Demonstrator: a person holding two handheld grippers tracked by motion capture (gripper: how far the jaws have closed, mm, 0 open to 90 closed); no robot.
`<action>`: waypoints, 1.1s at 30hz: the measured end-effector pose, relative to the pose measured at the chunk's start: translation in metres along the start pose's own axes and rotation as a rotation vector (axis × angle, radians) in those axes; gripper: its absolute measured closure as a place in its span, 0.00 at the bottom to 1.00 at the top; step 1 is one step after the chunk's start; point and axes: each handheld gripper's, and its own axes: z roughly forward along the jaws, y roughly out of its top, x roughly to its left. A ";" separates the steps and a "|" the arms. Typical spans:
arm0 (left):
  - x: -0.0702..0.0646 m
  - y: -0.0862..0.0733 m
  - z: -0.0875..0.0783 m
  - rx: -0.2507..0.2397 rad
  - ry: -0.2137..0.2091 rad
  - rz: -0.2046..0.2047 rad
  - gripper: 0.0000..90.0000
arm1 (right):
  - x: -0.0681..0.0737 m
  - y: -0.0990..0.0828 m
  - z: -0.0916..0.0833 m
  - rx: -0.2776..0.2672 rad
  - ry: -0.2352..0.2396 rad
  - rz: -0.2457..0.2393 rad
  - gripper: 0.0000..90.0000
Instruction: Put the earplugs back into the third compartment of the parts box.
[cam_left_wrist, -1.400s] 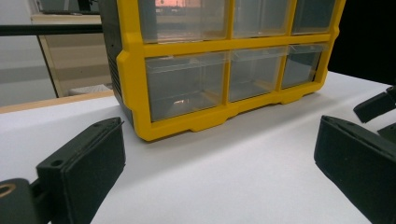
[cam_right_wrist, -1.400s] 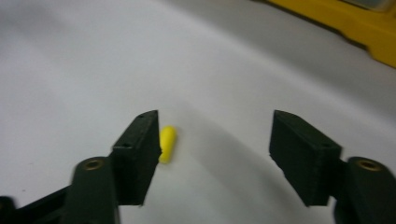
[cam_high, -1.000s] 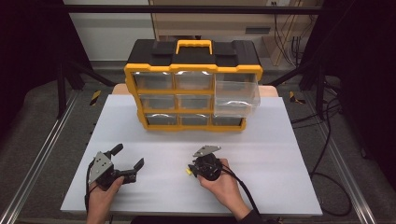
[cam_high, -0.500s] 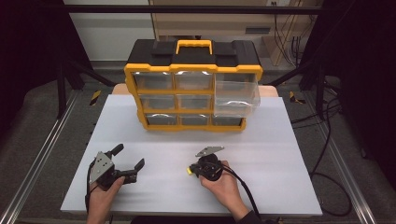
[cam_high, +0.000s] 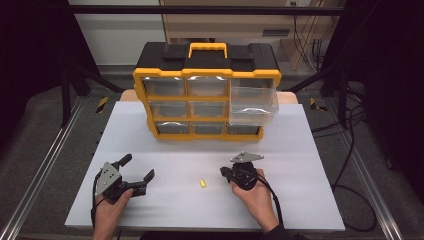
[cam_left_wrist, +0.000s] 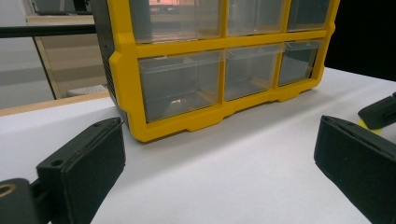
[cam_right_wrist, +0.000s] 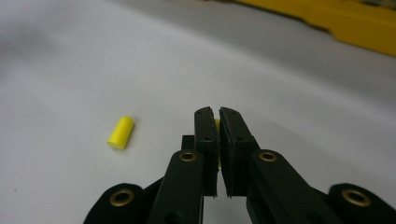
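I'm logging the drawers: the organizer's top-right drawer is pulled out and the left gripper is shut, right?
Not quite. The organizer's top-right drawer is pulled out, but the left gripper is open: the left gripper view shows its fingers standing wide apart over the white table.

From above the near edge we look forward and down over the whole white table (cam_high: 310, 150) to the yellow drawer cabinet (cam_high: 206, 95). Both gripper cameras sit low, just off the surface. The left one faces the cabinet (cam_left_wrist: 187, 70) close up; the right one shares its base edge (cam_right_wrist: 355, 23) (blurred).
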 end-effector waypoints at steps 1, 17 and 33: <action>0.000 0.000 0.000 0.000 0.001 0.001 0.02 | -0.003 0.000 -0.003 -0.014 -0.013 0.000 0.96; 0.003 -0.001 -0.003 -0.014 0.017 -0.019 0.02 | -0.043 0.002 -0.045 -0.196 -0.163 0.045 0.96; 0.005 -0.001 -0.004 -0.021 0.021 -0.029 0.02 | -0.069 0.000 -0.077 -0.333 -0.251 0.107 0.97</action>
